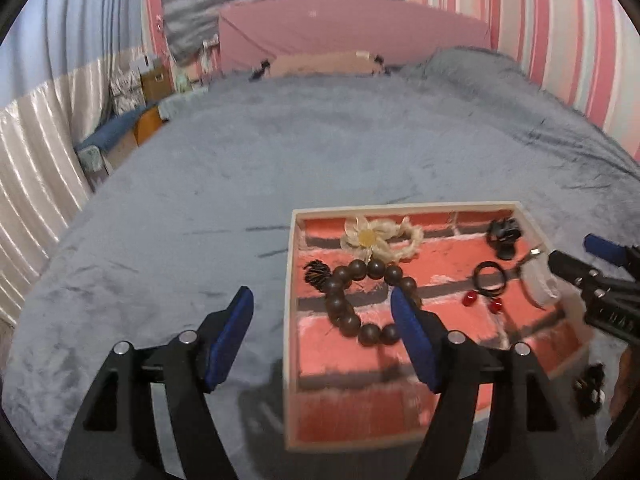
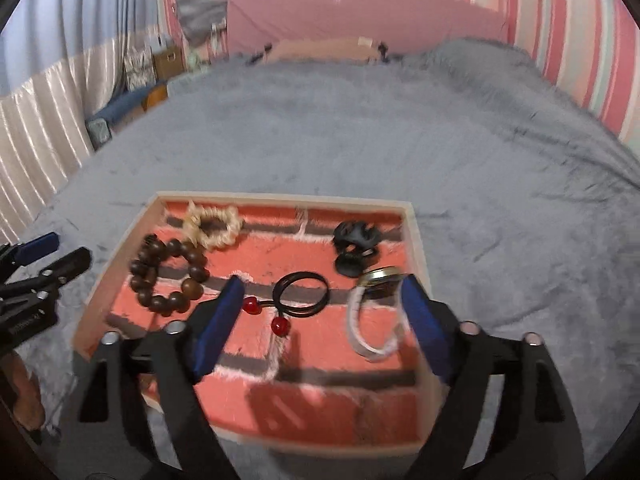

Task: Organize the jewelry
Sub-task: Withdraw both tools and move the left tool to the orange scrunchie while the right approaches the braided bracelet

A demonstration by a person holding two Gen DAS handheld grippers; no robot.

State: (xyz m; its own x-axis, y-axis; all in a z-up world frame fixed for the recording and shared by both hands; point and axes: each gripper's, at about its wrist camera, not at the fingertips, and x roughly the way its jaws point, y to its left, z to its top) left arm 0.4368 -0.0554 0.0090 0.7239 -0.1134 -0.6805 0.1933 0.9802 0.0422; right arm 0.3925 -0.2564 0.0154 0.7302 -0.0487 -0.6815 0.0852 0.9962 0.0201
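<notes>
A shallow wooden tray [image 2: 416,240] with a pale rim and a red brick-pattern lining sits on a bed covered by a grey plush blanket [image 2: 360,128]. All the jewelry seen clearly lies inside the tray. In its far left corner is a cream braided hair tie [image 2: 214,226] with a fabric flower; just in front of that, touching it, is a bracelet of large dark brown wooden beads [image 2: 168,276] curled in a loose ring. Near the tray's middle lies a thin black elastic loop [image 2: 302,294] with two glossy red beads [image 2: 280,325] at its near side. Toward the far right wall is a black hair claw clip [image 2: 354,246], and just in front of that a wristwatch [image 2: 376,320] with a gold-rimmed face and a white strap, arched up off the lining.

The left claw [image 1: 322,336] hangs above the tray's left rim, its blue-padded fingers spread apart with nothing between them; one finger is over the blanket, the other over the bead bracelet. The right claw [image 2: 320,320] hangs over the tray's near half, also spread wide and empty, the elastic loop and watch showing between its fingers below.

Beyond the tray stands a pink headboard [image 2: 360,16]; striped wallpaper lies to its right, pale curtains to its left.
</notes>
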